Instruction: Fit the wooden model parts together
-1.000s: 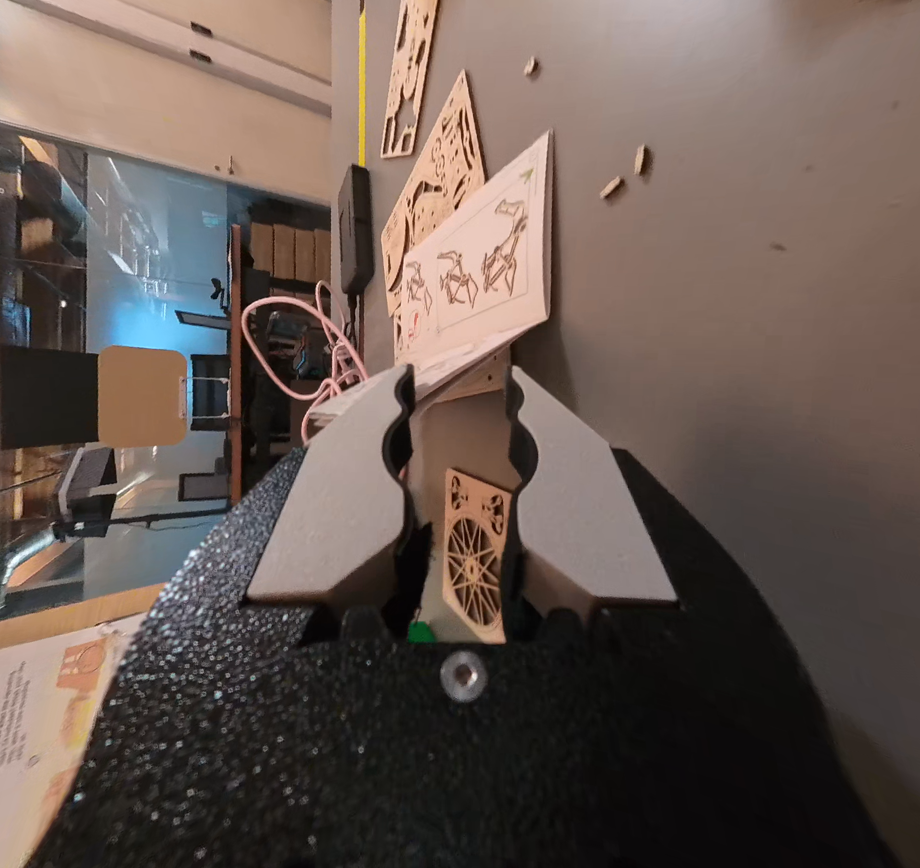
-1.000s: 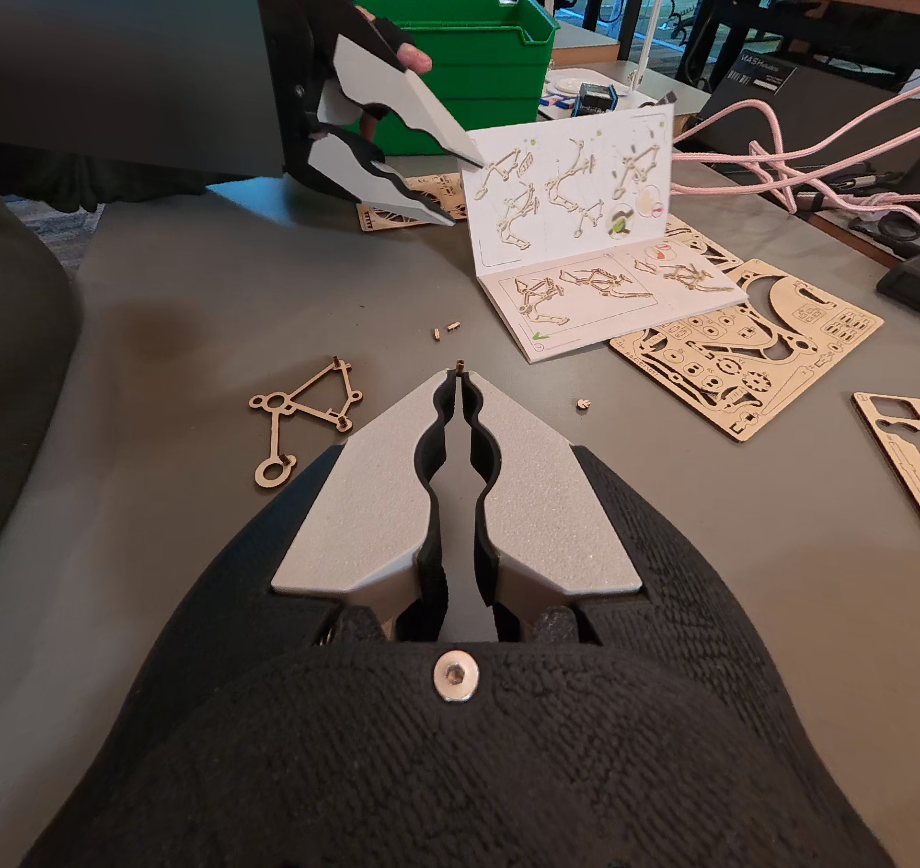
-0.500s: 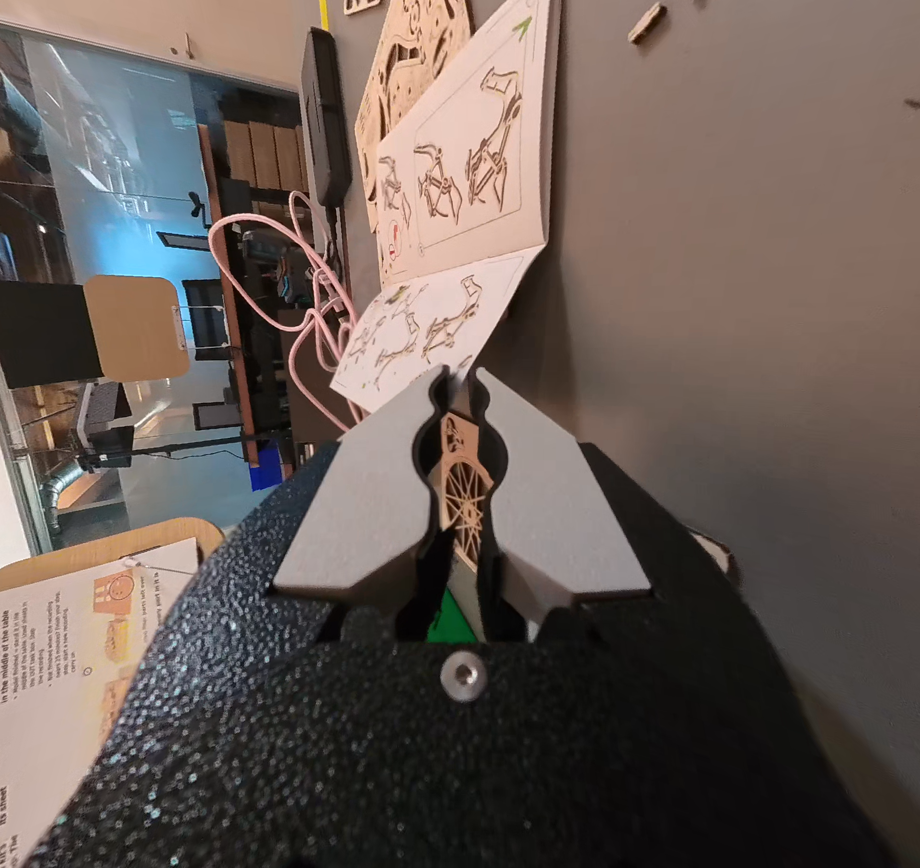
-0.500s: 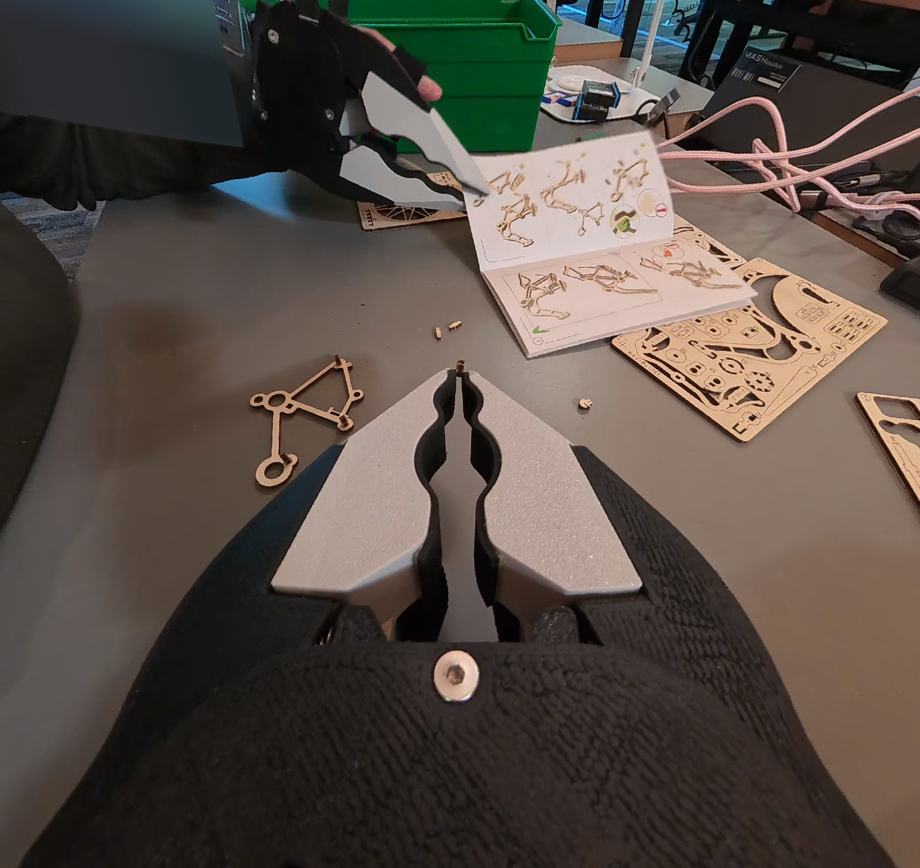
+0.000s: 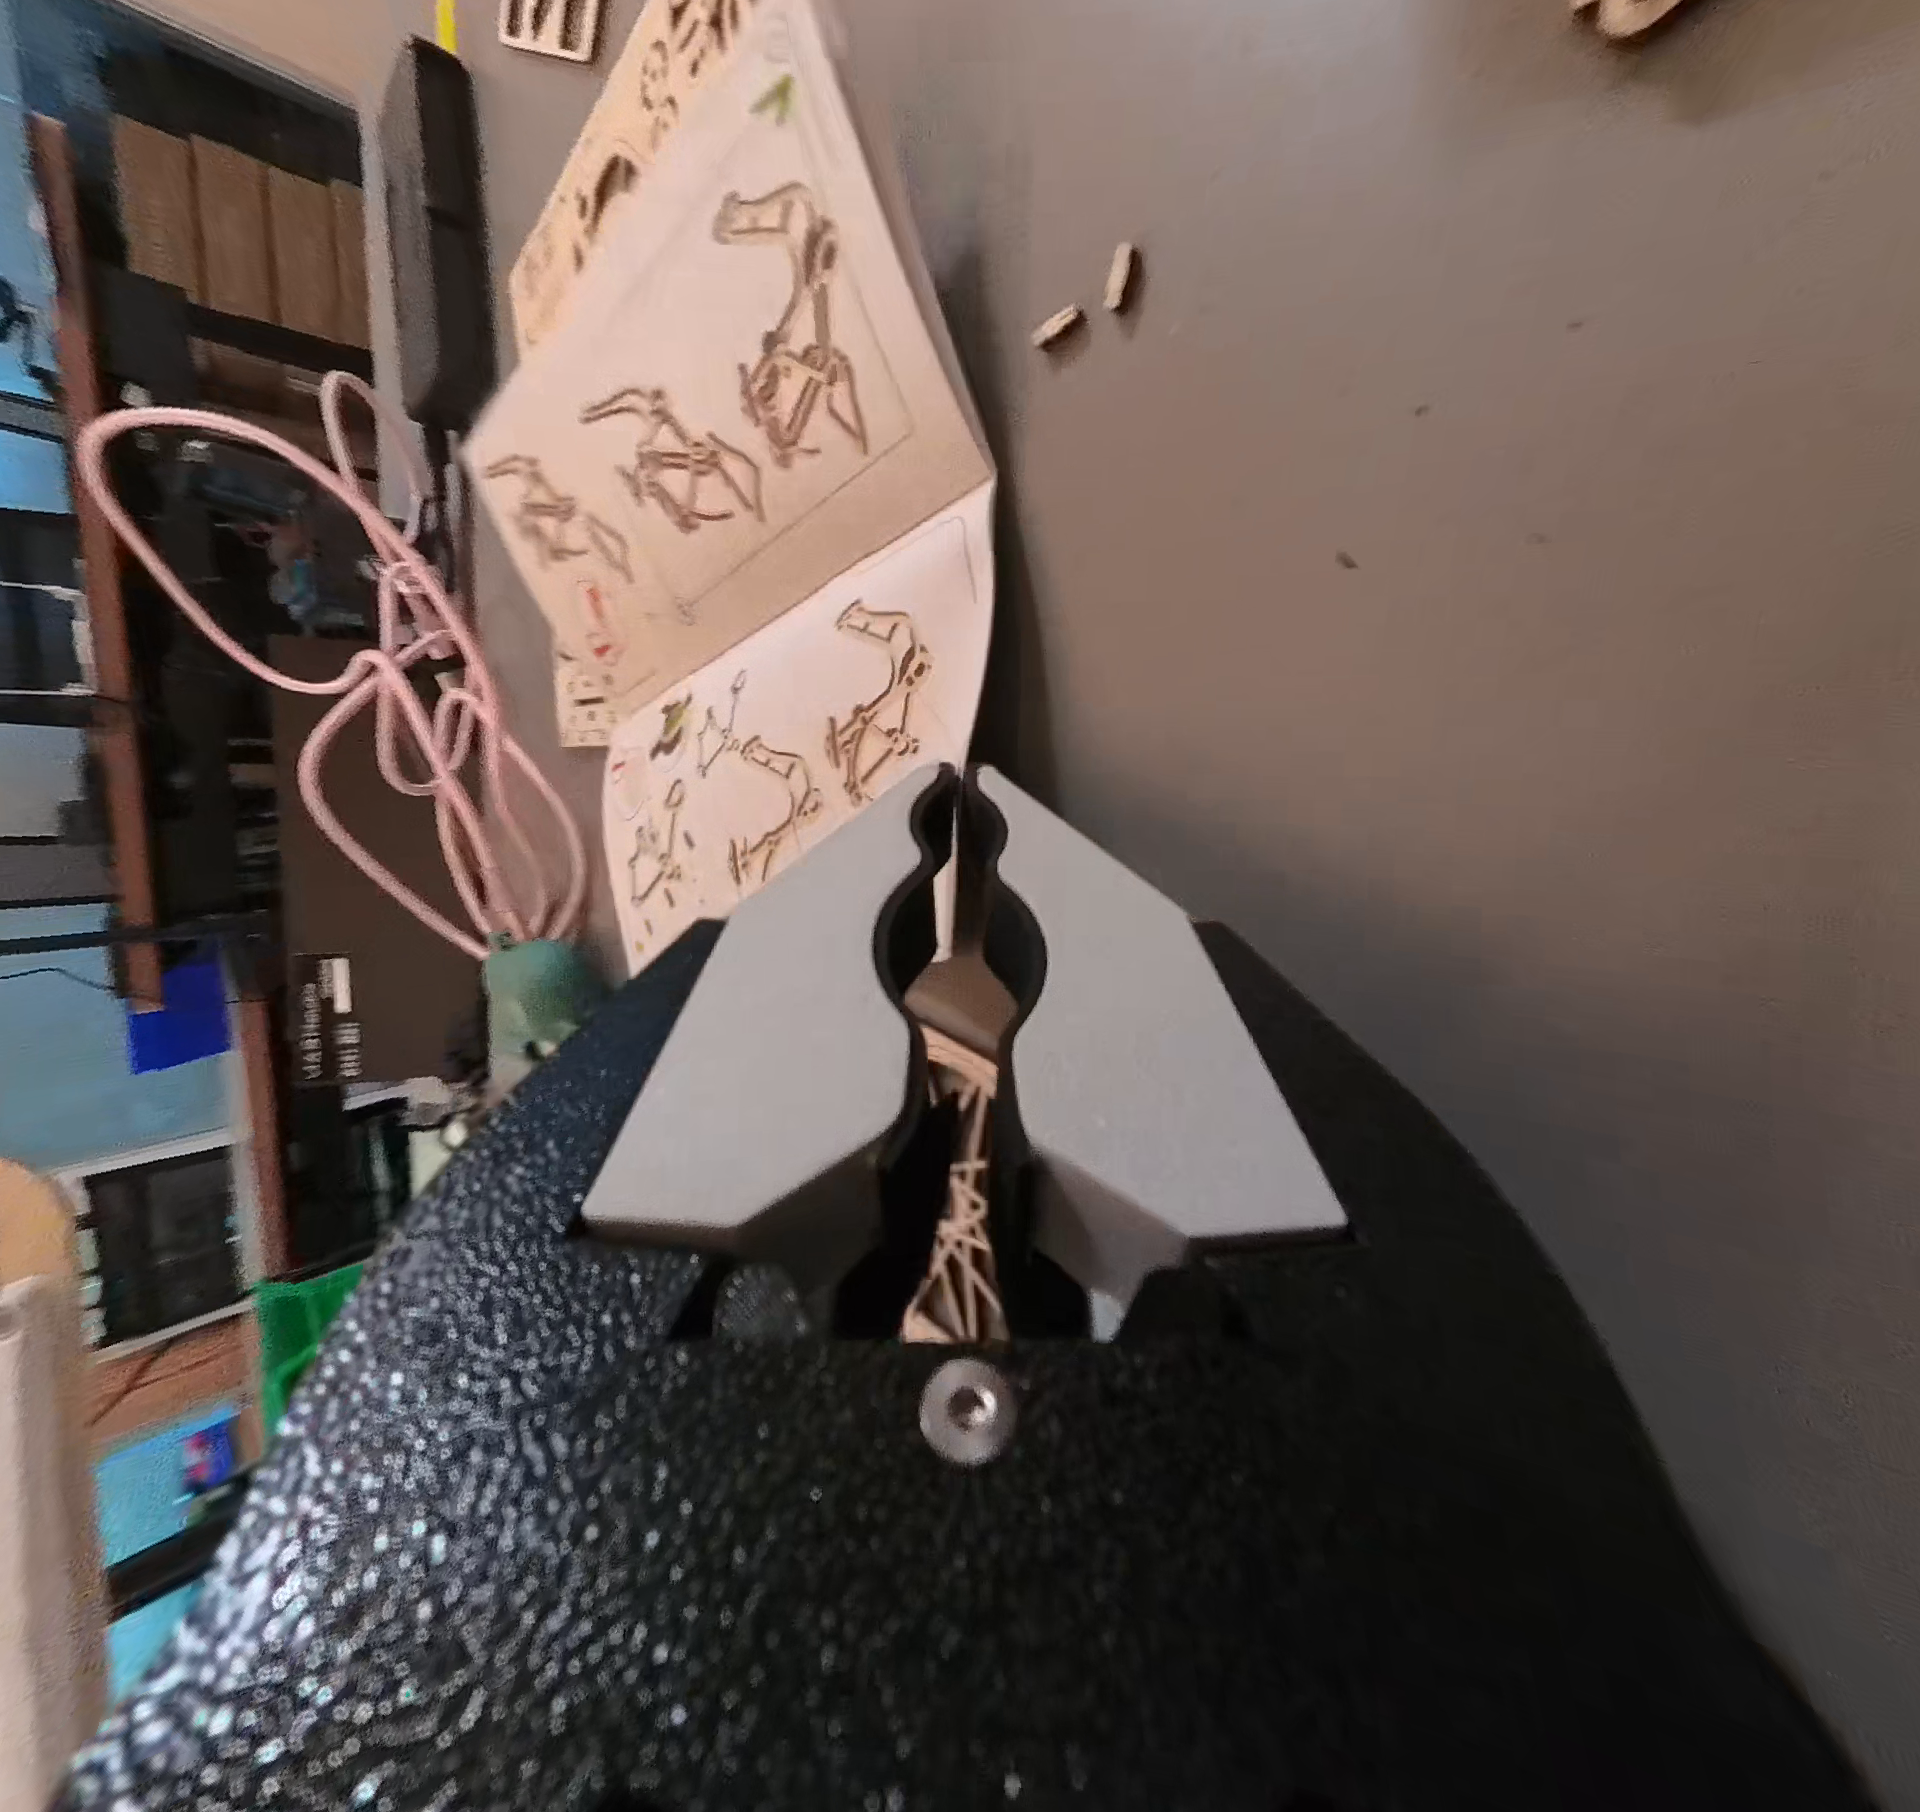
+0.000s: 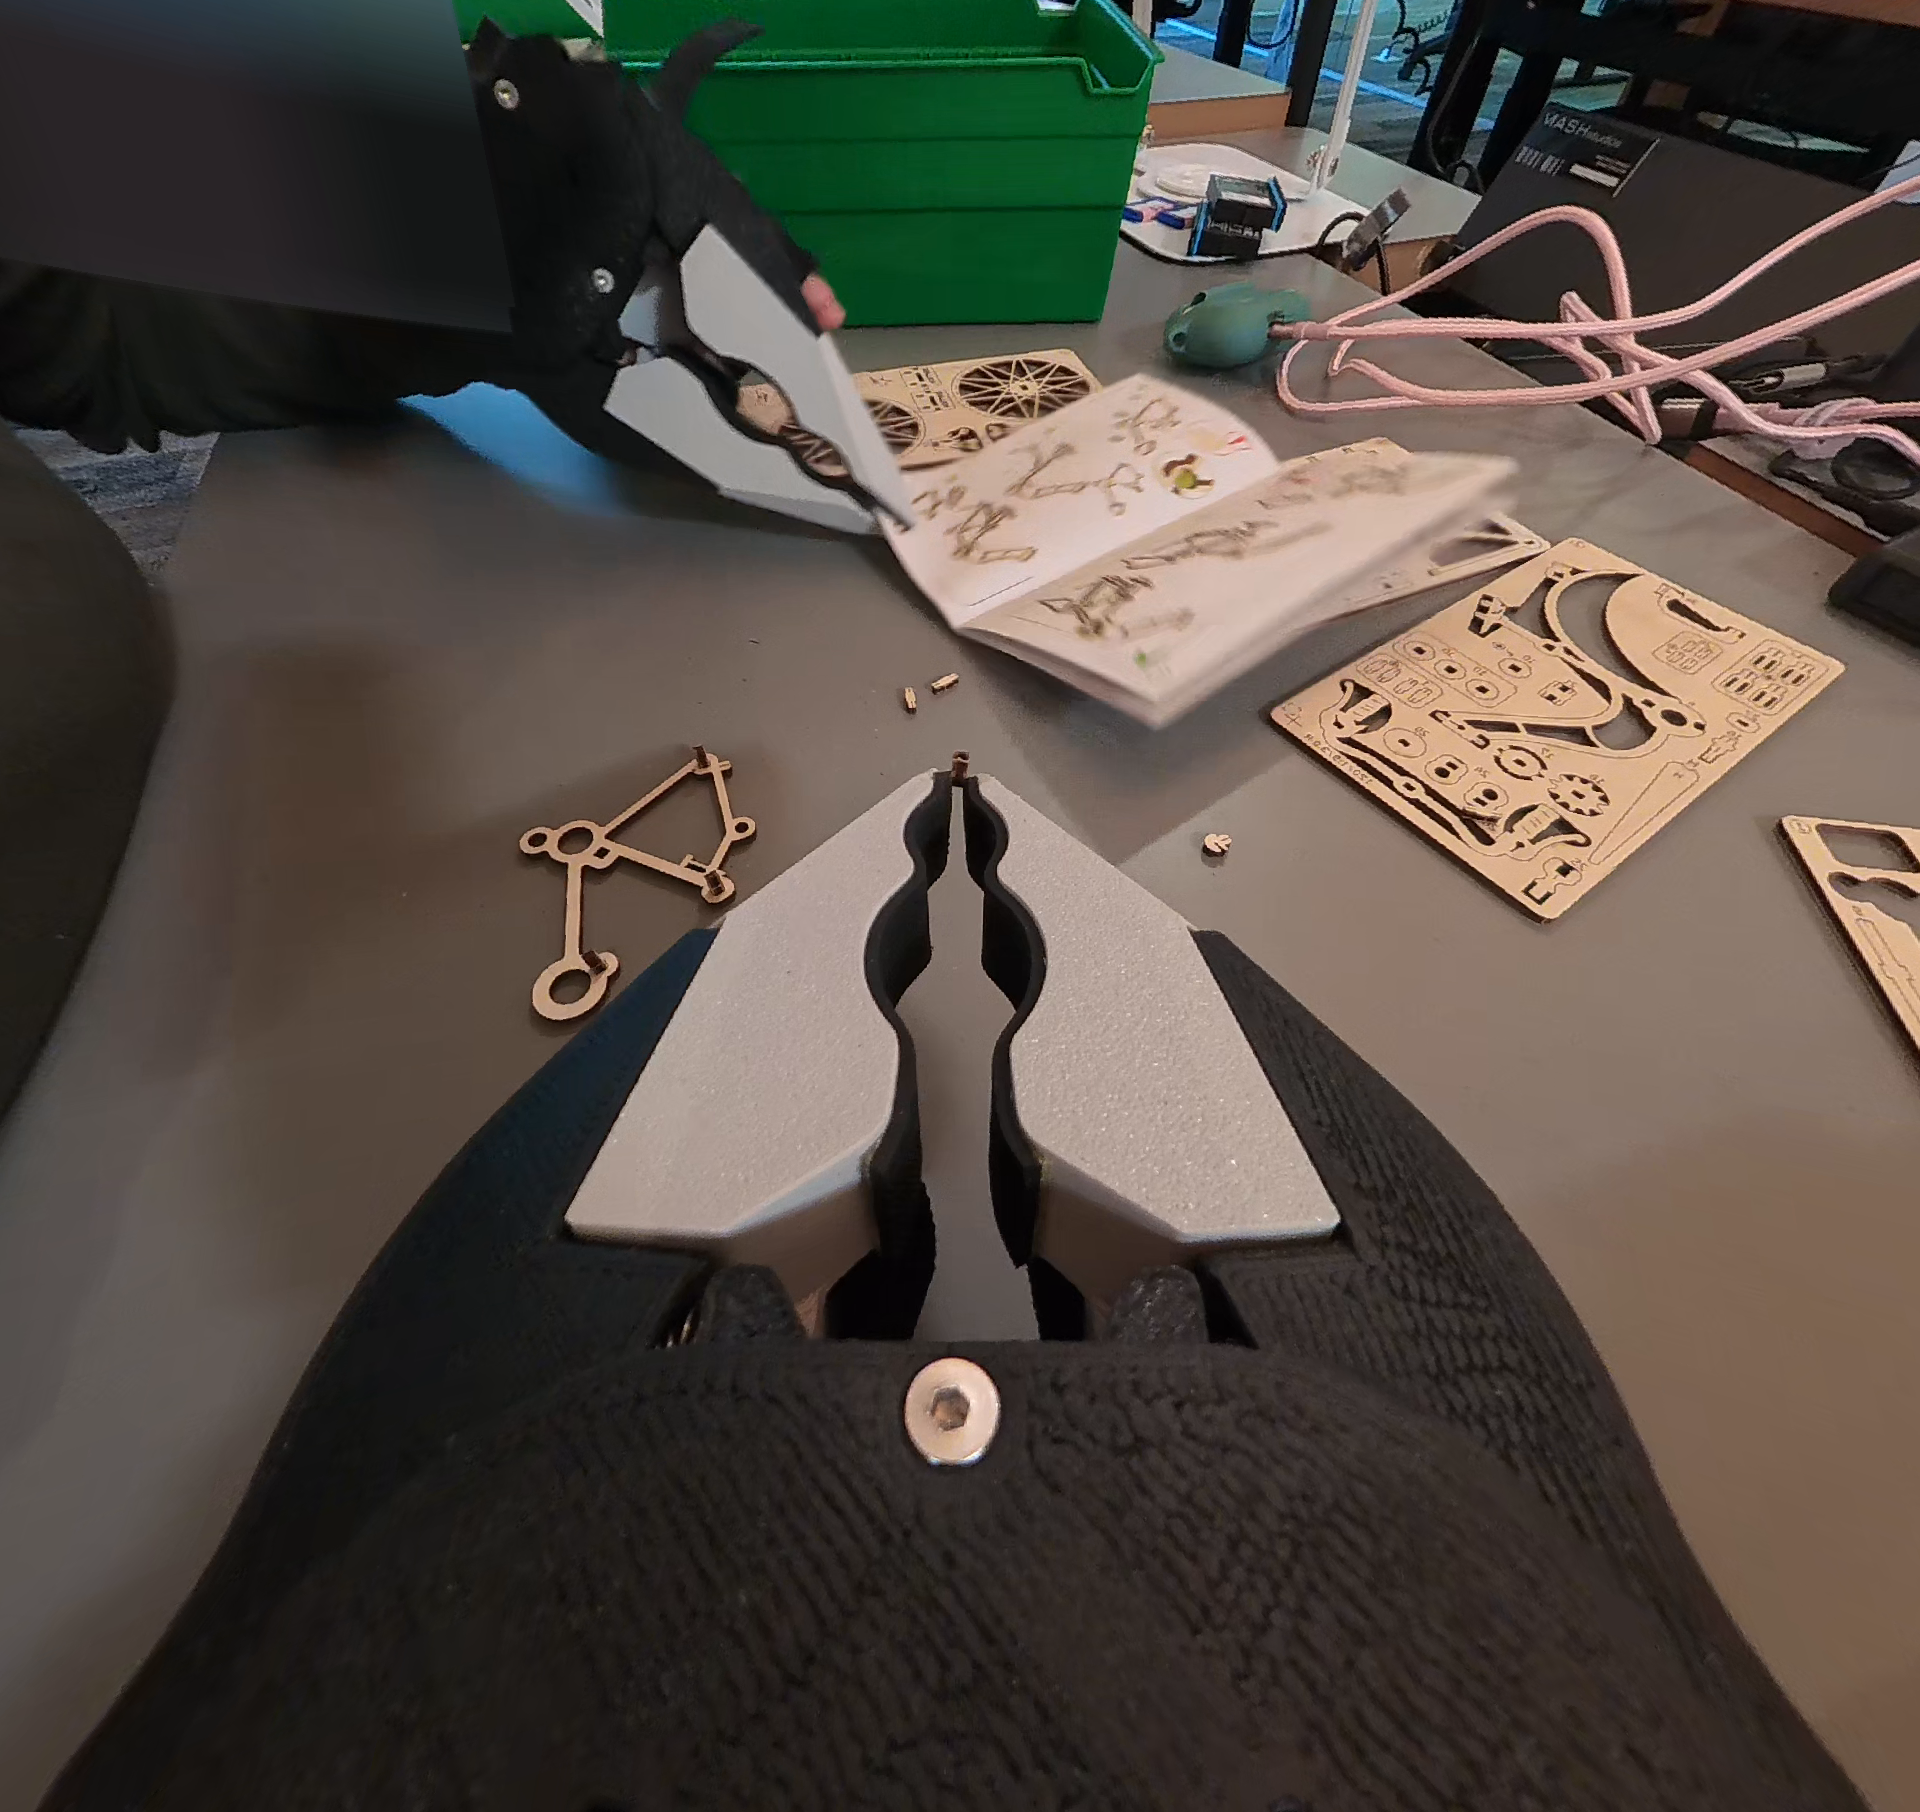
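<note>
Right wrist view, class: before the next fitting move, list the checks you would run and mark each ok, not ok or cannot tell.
1. Right gripper fingers shut on the small wooden peg: ok.
2. Peg tip showing past the fingers: ok.
3. Wooden frame piece flat on the table, unobstructed: ok.
4. Instruction booklet lying still and readable: not ok; the left gripper pinches a page and it is blurred.
5. Which frame hole takes the peg: cannot tell.

Soft indoor light, wide-angle edge bending, motion-blurred booklet (image 6: 1195,557).
</note>
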Motion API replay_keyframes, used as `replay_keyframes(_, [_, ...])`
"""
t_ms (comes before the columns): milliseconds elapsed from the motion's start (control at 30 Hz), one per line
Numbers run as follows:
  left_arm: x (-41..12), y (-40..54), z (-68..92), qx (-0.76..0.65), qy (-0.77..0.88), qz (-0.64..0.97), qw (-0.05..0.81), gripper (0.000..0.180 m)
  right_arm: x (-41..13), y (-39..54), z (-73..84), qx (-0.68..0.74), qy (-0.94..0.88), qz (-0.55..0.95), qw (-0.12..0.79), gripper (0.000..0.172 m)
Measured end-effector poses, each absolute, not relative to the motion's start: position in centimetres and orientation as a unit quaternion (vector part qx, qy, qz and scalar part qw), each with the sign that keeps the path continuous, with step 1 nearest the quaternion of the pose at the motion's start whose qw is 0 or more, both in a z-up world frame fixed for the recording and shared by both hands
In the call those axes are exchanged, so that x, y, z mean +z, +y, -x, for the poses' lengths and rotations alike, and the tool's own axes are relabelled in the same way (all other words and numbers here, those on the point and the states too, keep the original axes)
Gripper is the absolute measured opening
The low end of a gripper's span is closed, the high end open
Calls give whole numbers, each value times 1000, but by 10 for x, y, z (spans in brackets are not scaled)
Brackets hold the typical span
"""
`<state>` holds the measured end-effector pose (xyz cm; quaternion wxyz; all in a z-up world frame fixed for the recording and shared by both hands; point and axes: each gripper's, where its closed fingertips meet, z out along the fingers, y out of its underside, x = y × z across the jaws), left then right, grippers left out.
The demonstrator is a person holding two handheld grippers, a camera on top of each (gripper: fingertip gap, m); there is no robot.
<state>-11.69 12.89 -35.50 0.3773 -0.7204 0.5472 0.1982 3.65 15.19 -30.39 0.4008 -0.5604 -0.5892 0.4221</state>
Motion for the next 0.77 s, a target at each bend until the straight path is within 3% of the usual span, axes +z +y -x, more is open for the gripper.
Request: replay_keyframes(767, [-358, 104, 103, 107, 523, 727, 432, 0, -299, 159, -32, 375, -599, 535, 463, 0])
